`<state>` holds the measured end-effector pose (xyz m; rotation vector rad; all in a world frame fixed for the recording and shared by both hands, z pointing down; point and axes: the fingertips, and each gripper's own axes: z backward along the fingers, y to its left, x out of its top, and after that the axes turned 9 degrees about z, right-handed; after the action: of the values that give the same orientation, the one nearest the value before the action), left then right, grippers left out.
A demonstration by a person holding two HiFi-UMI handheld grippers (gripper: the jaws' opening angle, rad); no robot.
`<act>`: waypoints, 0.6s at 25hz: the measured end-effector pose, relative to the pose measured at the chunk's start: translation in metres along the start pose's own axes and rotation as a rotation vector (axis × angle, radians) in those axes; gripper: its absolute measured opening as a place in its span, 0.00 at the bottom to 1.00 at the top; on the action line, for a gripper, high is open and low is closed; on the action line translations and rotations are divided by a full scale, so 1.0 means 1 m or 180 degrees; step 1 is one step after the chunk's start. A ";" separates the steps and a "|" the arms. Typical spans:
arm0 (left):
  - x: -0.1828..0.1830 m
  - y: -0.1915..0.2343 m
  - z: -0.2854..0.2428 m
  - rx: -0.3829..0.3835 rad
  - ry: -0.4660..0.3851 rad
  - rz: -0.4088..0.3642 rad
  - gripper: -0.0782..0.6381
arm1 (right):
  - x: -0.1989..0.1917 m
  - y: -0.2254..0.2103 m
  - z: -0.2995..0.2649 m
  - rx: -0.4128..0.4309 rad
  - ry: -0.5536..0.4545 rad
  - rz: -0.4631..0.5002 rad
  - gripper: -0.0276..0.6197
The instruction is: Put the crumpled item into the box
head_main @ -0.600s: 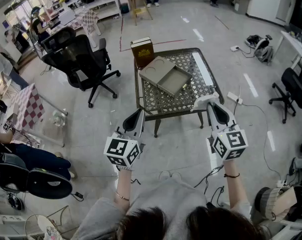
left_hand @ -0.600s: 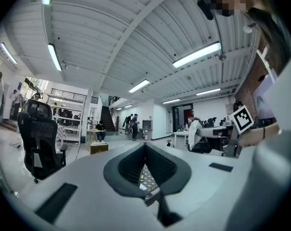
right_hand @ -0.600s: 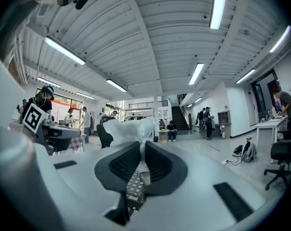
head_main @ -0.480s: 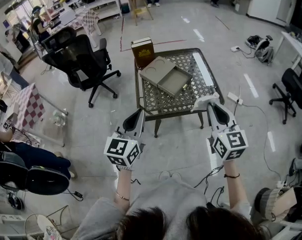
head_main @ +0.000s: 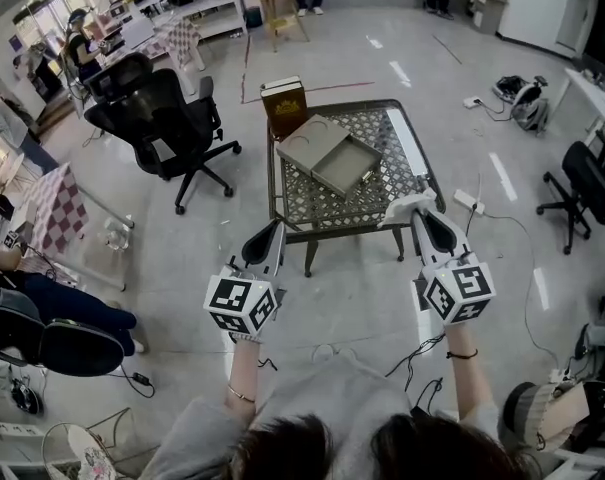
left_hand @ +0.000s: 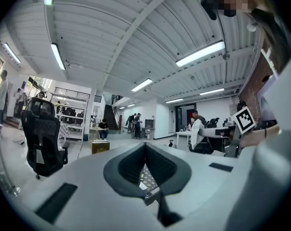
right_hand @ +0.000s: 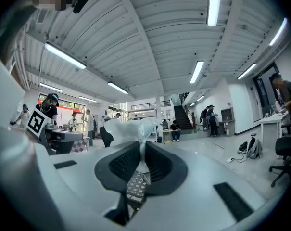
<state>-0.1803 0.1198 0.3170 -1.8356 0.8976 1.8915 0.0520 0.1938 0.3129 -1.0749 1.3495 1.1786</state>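
The right gripper point(head_main: 422, 211) is pinching the crumpled item point(right_hand: 128, 129) by a thin edge, which may be slipping free before the box point(head_main: 332, 156) ahead. The left gripper point(head_main: 276, 226) is closed and empty.

The worktop point(head_main: 332, 206) is dark metal, its top an openwork lattice with a dull sheen. The box point(head_main: 332, 153) is smooth, matt, grey-brown cardboard. The crumpled item point(right_hand: 128, 129) looks like thin white film or paper, creased and faintly translucent. The left hand-held gripper point(left_hand: 145, 148) and right hand-held gripper point(right_hand: 141, 146) have smooth, matt, pale plastic shells and dark ribbed pads point(right_hand: 123, 165). The grey floor point(head_main: 182, 258) is glossy, with bright streaks of reflection.
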 end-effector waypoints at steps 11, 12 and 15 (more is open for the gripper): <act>-0.014 -0.001 -0.010 0.0116 0.0086 0.0083 0.13 | -0.013 -0.016 -0.013 0.0122 -0.0006 -0.0245 0.12; -0.015 0.000 -0.013 0.0119 0.0094 0.0086 0.13 | -0.014 -0.017 -0.016 0.0125 0.0003 -0.0259 0.12; -0.017 0.006 -0.023 0.0102 0.0133 0.0094 0.13 | -0.018 -0.023 -0.025 0.0098 0.0027 -0.0291 0.12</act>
<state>-0.1652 0.1036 0.3357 -1.8592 0.9685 1.8517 0.0733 0.1658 0.3294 -1.1088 1.3071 1.0842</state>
